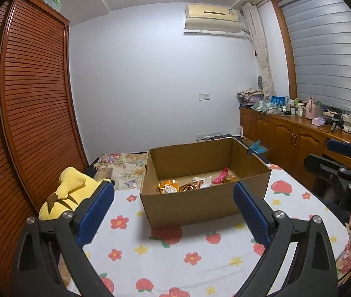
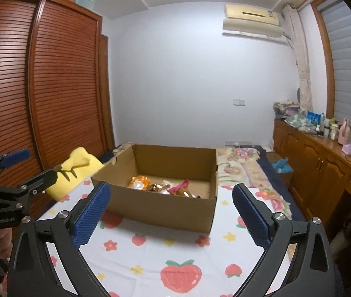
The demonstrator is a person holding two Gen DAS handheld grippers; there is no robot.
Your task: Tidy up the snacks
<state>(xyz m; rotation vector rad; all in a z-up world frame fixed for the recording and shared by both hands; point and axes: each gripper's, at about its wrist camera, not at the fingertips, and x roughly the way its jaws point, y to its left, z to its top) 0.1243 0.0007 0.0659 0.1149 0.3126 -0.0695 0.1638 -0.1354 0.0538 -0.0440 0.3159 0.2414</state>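
While both tongs gape wide and empty, snack packets (image 1: 187,185) inside an open cardboard box (image 1: 200,203).

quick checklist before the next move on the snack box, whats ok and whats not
1. Left gripper empty, jaws wide apart: ok.
2. Right gripper empty, jaws wide apart: ok.
3. Cardboard box upright and open on the strawberry sheet: ok.
4. Snacks inside the box, orange packet and pink packet on its floor: ok.
5. Any snacks left outside the box: none seen on the sheet, but the near edge of the bed is hidden by the grippers: cannot tell.
6. Yellow plush lies apart from the box: ok.
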